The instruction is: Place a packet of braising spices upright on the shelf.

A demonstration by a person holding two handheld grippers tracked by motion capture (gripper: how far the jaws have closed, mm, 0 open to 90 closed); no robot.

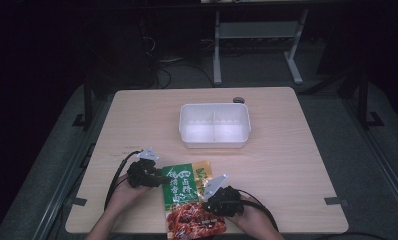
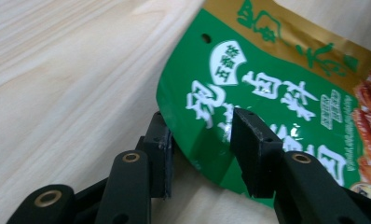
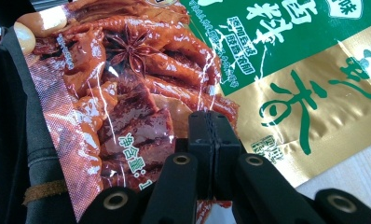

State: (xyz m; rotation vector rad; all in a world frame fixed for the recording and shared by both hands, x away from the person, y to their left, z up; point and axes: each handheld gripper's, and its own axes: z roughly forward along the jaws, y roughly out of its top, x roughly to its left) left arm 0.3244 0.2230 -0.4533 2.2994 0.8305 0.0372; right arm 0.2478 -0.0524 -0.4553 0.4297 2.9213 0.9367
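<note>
I am holding a flat snack pouch (image 1: 191, 200) at the near edge of the tabletop (image 1: 287, 165), just left of the middle of that edge, its lower end hanging a little past the edge toward me. My right claw (image 3: 213, 135) is pressing its jaws fully together on the pouch's printed red part, near its right-hand side, so I am judging that this grip is what is carrying the pouch and keeping it from sliding. My left claw (image 2: 200, 149) is standing with its jaws well apart, straddling the curved green edge of the pouch, one jaw on the wood side and one over the print; nothing is clamped there yet, and I am reading this as lining up for a second grip so the limp foil is not drooping or twisting. The pouch is lying face up, gold band toward the far side. Beyond it, past the middle of the tabletop toward the far edge, a white bin (image 1: 215, 125) is sitting with a divider splitting it into two compartments, and both are looking bare. I am guessing the pouch is meant for it.
</note>
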